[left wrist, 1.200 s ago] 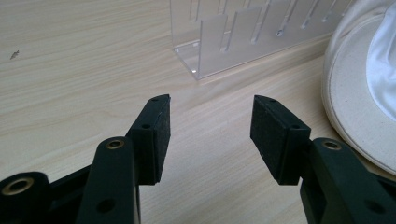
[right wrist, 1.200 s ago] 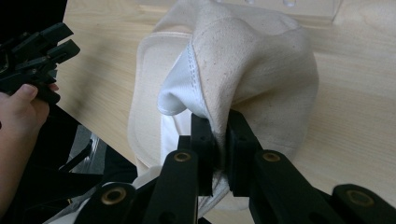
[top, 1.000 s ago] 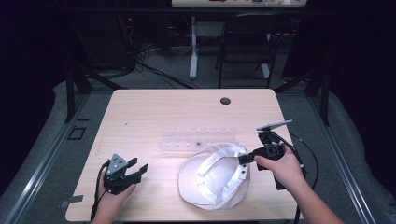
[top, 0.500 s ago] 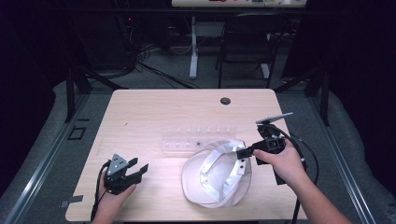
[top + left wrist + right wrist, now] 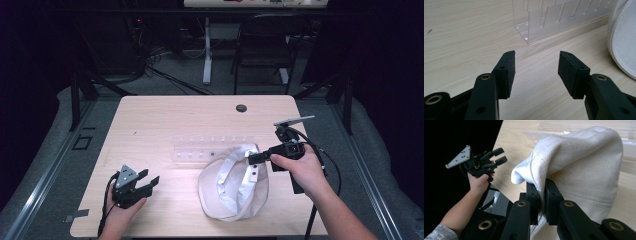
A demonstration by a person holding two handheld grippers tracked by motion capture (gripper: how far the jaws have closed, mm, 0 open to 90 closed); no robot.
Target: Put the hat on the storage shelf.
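Observation:
A white fabric cap (image 5: 232,187) lies upside down on the wooden table (image 5: 165,115), right of centre near the front. My right gripper (image 5: 252,158) is shut on the cap's upper right edge and holds that edge off the table. In the right gripper view the pads (image 5: 542,192) pinch a fold of the cap (image 5: 584,162), which drapes over them. My left gripper (image 5: 147,181) rests at the front left, open, with nothing between its fingers (image 5: 536,70). The cap's side (image 5: 622,42) shows at the right edge of the left gripper view.
A clear acrylic slotted rack (image 5: 210,147) lies just behind the cap, seen close in the left gripper view (image 5: 554,20). A dark round grommet (image 5: 241,108) sits near the table's far edge. A chair (image 5: 265,45) and cables stand beyond the table.
My right gripper has risen a little with the cap's edge in its grip, tilting the cap up on that side. The left gripper has stayed where it was.

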